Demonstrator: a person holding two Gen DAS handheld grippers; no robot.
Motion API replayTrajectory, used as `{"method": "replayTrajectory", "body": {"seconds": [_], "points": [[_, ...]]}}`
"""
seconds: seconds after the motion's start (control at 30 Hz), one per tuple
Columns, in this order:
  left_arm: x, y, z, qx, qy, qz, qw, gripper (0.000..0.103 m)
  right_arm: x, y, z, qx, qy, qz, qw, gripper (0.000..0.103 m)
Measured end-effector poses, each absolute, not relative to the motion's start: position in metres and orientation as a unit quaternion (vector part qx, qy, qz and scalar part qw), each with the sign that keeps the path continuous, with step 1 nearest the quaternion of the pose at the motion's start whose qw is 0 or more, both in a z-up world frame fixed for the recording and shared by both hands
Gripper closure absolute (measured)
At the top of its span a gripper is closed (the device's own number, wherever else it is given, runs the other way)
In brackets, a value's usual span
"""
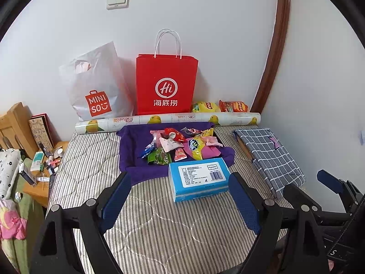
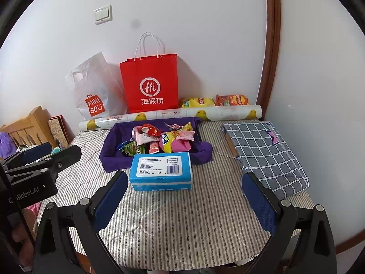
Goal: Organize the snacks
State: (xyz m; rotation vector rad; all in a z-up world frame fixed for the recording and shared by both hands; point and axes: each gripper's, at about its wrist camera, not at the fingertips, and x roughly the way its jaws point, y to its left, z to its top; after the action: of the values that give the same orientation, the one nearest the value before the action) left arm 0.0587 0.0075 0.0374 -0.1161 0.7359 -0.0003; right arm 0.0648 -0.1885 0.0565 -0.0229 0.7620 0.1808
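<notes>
Several small wrapped snacks (image 1: 180,146) (image 2: 159,139) lie heaped in a purple cloth-lined tray (image 1: 127,146) (image 2: 109,150) on the striped bed. A blue tissue pack (image 1: 198,180) (image 2: 162,171) lies just in front of the tray. A yellow chip bag (image 1: 205,107) (image 2: 197,102) and a red chip bag (image 1: 233,106) (image 2: 232,100) rest against the wall. My left gripper (image 1: 180,196) (image 2: 57,151) is open and empty, short of the tissue pack. My right gripper (image 2: 186,201) (image 1: 312,186) hangs beside it, also open and empty.
A red paper bag (image 1: 166,84) (image 2: 149,82) and a white plastic bag (image 1: 95,86) (image 2: 95,91) stand at the wall behind a paper roll (image 1: 168,119) (image 2: 171,114). A checked folded cloth (image 1: 269,157) (image 2: 264,153) lies at the right. A cluttered bedside table (image 1: 45,164) stands left.
</notes>
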Motion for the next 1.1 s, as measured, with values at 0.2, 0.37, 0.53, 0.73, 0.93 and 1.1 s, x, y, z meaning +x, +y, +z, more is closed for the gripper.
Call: {"method": "replayTrajectory", "body": {"seconds": [0.2, 0.37, 0.53, 0.73, 0.93, 1.1], "points": [[0.0585, 0.0075, 0.0372, -0.057, 0.359, -0.001, 0.932, 0.017, 0.0644, -0.1884, 0.0568, -0.009, 0.372, 0.087, 0.924, 0.004], [0.0595, 0.0082, 0.0362, -0.057, 0.36, -0.001, 0.931, 0.017, 0.0648, -0.1889, 0.0571, -0.01, 0.371, 0.088, 0.924, 0.004], [0.0579, 0.0083, 0.036, -0.058, 0.359, -0.001, 0.932, 0.017, 0.0645, -0.1884, 0.0575, -0.01, 0.371, 0.088, 0.924, 0.004], [0.0574, 0.009, 0.0365, -0.057, 0.358, -0.002, 0.932, 0.017, 0.0634, -0.1863, 0.0583, -0.011, 0.371, 0.089, 0.924, 0.004], [0.0569, 0.0089, 0.0374, -0.057, 0.357, -0.002, 0.932, 0.017, 0.0629, -0.1862, 0.0585, -0.011, 0.37, 0.089, 0.925, 0.004], [0.0566, 0.0087, 0.0375, -0.058, 0.357, -0.002, 0.932, 0.017, 0.0621, -0.1854, 0.0589, -0.011, 0.37, 0.089, 0.925, 0.004]]}}
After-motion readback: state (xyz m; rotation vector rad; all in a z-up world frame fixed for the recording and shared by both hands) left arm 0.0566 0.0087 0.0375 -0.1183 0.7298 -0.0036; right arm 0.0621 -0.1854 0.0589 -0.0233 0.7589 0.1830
